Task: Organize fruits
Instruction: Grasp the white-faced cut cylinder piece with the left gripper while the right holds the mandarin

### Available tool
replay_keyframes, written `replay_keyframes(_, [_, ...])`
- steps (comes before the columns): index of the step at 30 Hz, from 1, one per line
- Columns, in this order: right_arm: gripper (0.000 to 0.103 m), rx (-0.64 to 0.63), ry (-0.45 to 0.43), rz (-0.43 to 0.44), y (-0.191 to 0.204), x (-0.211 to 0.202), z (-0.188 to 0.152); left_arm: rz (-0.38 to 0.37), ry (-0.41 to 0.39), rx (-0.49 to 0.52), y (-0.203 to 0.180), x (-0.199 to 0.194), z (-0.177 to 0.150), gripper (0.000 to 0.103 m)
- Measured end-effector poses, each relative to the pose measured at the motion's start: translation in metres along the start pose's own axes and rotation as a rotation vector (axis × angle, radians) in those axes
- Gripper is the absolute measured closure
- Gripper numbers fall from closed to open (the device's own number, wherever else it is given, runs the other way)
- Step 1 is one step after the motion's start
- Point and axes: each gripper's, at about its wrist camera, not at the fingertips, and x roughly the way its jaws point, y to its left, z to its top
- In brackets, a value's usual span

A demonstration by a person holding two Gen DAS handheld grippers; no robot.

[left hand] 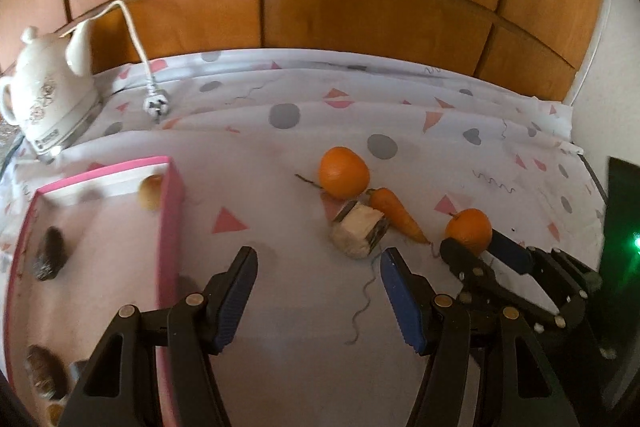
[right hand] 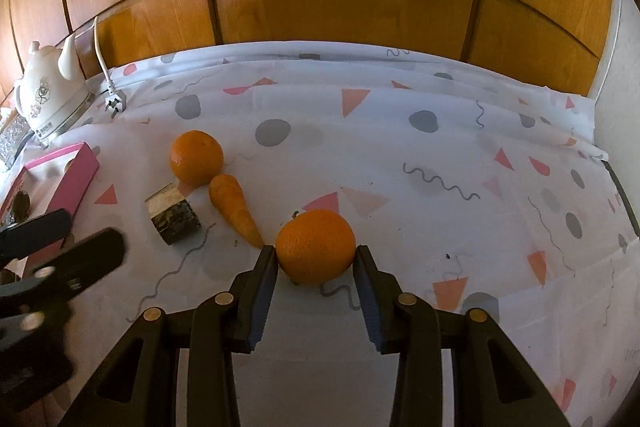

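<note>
My right gripper has its fingers on both sides of an orange on the tablecloth; the pads touch its sides. The same orange and right gripper show in the left wrist view. A second orange, a carrot and a cut chunk with dark rind lie to the left. My left gripper is open and empty beside a pink tray that holds a small pale fruit and dark fruits.
A white electric kettle with its cord and plug stands at the far left. Wooden panels rise behind the table. The tablecloth's right edge drops off. The left gripper shows blurred at the right wrist view's left.
</note>
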Motion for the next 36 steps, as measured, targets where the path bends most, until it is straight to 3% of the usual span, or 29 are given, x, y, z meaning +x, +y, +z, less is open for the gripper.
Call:
replay_keyframes(8, [0.064,0.024,-0.006,0.019,-0.002,0.004,0.000,-0.015,-0.005,0.009,-0.011,0.021,0.009,0.039])
replay_keyframes(11, [0.064,0.028,-0.002,0.030,-0.003,0.003,-0.001,-0.032,0.017,0.001,-0.014,0.032,0.013,0.053])
replay_keyframes(12, [0.064,0.028,0.002,0.038,-0.003,0.004,-0.001,-0.044,0.020,0.001,-0.015,0.034,0.014,0.065])
replay_keyframes(18, [0.065,0.037,0.003,0.043,-0.004,0.005,-0.002,-0.038,0.000,0.017,-0.017,0.031,0.008,0.066])
replay_keyframes(25, [0.065,0.060,-0.001,0.070,-0.009,0.003,-0.005,-0.002,-0.006,-0.083,0.000,0.003,-0.020,0.068])
replay_keyframes(27, [0.065,0.066,-0.002,0.077,-0.010,0.003,-0.005,0.006,-0.019,-0.070,-0.001,-0.004,-0.029,0.069])
replay_keyframes(30, [0.065,0.063,0.000,0.073,-0.009,0.004,-0.005,0.011,0.025,-0.057,-0.002,0.006,-0.040,0.069])
replay_keyframes(36, [0.065,0.066,0.001,0.081,-0.010,0.005,-0.005,-0.001,0.008,-0.059,0.001,0.008,-0.042,0.069])
